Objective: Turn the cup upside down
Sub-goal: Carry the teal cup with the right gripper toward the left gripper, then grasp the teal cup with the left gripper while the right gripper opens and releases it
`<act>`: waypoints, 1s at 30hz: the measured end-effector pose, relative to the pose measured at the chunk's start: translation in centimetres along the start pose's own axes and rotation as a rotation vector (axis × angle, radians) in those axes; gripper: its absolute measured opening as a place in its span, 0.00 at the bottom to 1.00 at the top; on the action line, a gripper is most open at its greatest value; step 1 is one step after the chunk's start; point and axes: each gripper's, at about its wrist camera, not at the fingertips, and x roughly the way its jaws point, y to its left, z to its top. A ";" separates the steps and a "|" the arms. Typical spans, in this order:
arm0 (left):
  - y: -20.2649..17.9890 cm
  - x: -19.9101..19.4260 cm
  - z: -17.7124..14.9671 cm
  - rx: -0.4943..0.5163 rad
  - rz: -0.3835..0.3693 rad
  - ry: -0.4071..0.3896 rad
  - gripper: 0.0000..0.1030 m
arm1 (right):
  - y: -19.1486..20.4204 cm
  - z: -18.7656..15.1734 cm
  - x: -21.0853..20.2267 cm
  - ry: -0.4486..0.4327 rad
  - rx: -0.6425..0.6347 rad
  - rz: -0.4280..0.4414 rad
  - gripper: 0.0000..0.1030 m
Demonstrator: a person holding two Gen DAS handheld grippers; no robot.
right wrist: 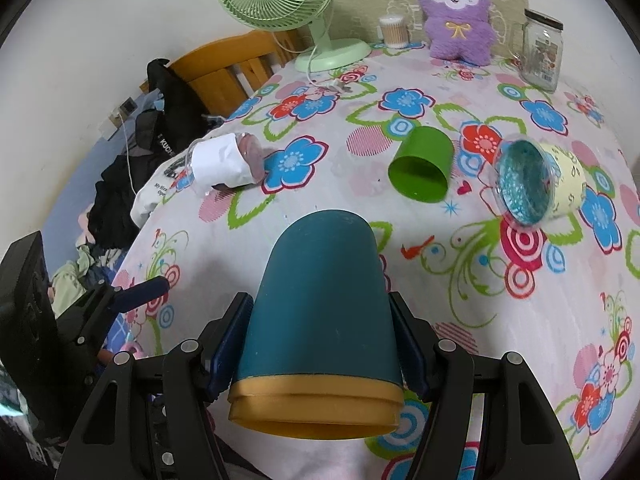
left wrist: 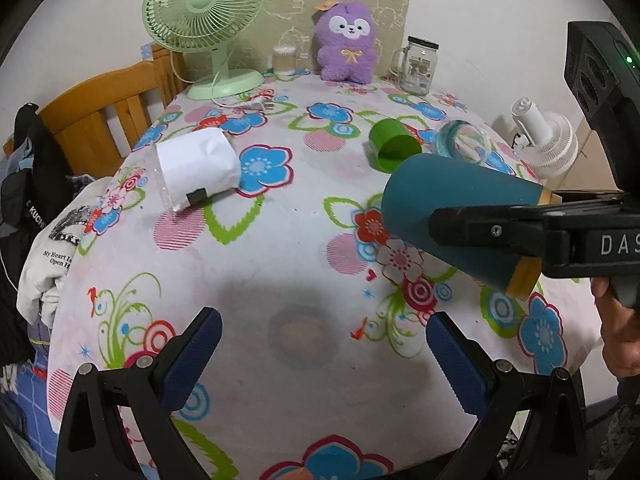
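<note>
A teal cup with a yellow rim band is clamped between the fingers of my right gripper. It lies tilted, its closed base pointing away and its open yellow mouth toward the camera. In the left wrist view the same cup hangs above the floral tablecloth at the right, held by the right gripper. My left gripper is open and empty over the near part of the table.
A green cup lies on its side, as does a clear cup with a pale sleeve and a white-wrapped cup. A green fan, purple plush and glass jar stand at the back. A wooden chair is at left.
</note>
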 end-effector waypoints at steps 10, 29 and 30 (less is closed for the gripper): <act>-1.2 0.1 -1.4 0.025 -0.006 0.023 1.00 | 0.1 -2.0 1.0 0.011 0.009 0.014 0.66; -1.3 0.5 -4.0 -0.012 -0.017 0.054 1.00 | 1.4 -4.2 2.9 0.007 -0.022 0.074 0.66; -1.3 0.5 -4.1 -0.015 -0.019 0.055 1.00 | 1.5 -4.2 2.9 0.009 -0.026 0.074 0.66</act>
